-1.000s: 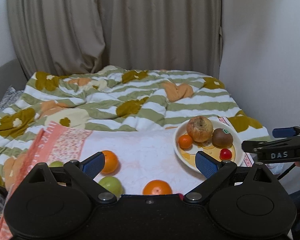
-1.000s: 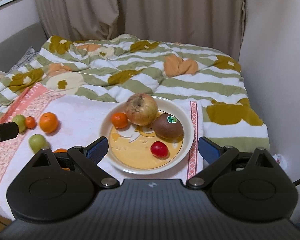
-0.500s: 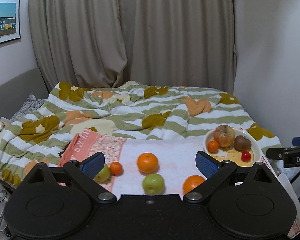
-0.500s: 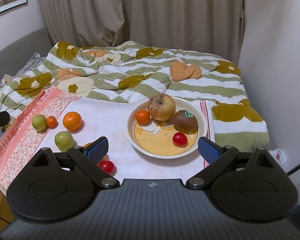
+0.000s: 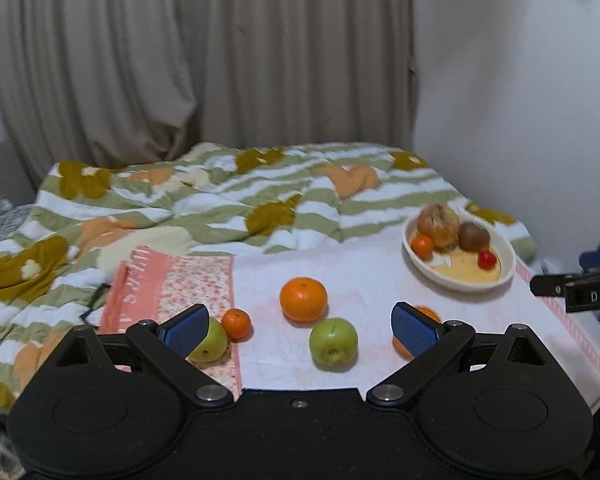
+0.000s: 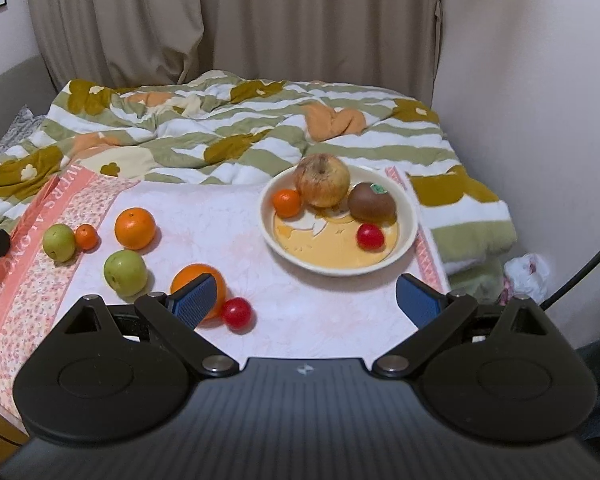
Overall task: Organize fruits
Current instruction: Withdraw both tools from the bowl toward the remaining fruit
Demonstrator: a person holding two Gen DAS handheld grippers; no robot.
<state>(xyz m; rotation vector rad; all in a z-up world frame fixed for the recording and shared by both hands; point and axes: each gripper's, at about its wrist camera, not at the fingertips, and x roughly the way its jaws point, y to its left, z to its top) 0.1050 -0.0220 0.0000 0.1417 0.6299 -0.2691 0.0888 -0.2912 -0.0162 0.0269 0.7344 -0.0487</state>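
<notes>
Both cameras have drawn back from the bowl (image 6: 410, 216), bringing more loose fruit into view. The left gripper (image 5: 300, 326) and right gripper (image 6: 306, 300) gape wide, holding nothing. In the bowl: four fruits. On the cloth (image 6: 220, 216): two oranges, two green apples, one mandarin, one tomato.

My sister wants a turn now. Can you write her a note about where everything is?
Left gripper and right gripper: both open, holding nothing.
In the bowl: brown apple, kiwi, small orange, red tomato.
Left on the cloth: two big oranges, two green apples, one small orange, one red tomato. Move these to the bowl.
</notes>
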